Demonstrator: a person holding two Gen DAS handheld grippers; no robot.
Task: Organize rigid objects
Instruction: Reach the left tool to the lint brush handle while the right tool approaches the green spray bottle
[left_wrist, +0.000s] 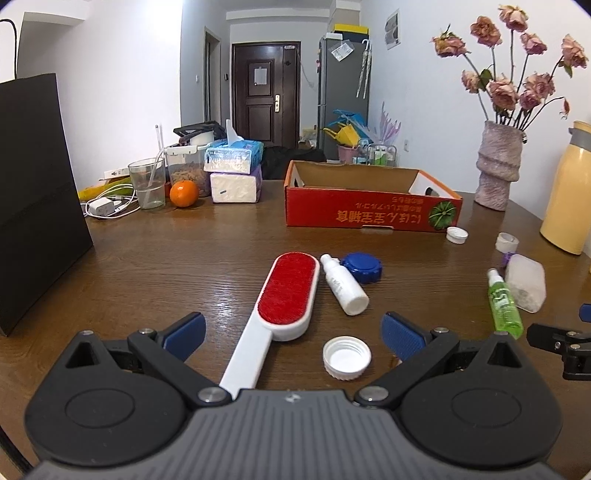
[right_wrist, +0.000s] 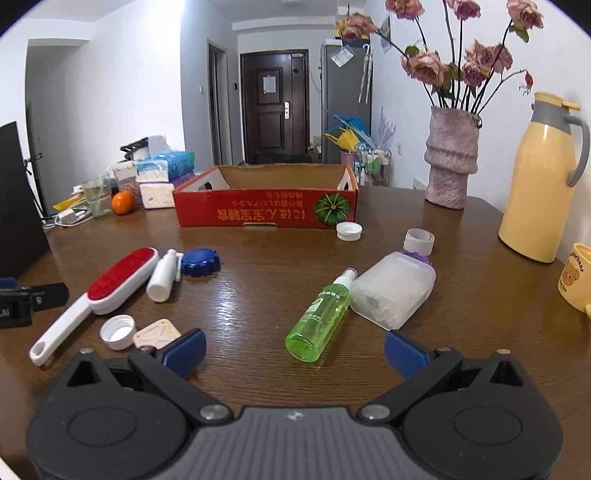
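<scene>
The left gripper (left_wrist: 293, 332) is held low over the table (left_wrist: 166, 266) with its jaws spread wide and nothing between them; the white handle of the lint brush (left_wrist: 284, 295) runs up between the blue pads (left_wrist: 184, 330), untouched. A white cap (left_wrist: 346, 357) lies just beside the handle, and past the brush head a white bottle (left_wrist: 343, 284) is seen on its side, touching or nearly touching a blue lid (left_wrist: 361, 266).

The right gripper (right_wrist: 293, 350) is likewise held apart and empty, with the base of the green spray bottle (right_wrist: 319, 317) lying just ahead of its pads. A frosted container (right_wrist: 393, 293) rests against the green bottle's far side, and a tape roll (right_wrist: 418, 240) and another white cap (right_wrist: 348, 230) lie further off.

The red cardboard box (right_wrist: 266, 214) stands open at the back of the table and is probably the place for these things.

The brush is best closed on at the narrow handle near the head, so that the neighbouring cap is not knocked. The green bottle should be gripped across its body squarely, since a round bottle may roll out of a slanted grip.
</scene>
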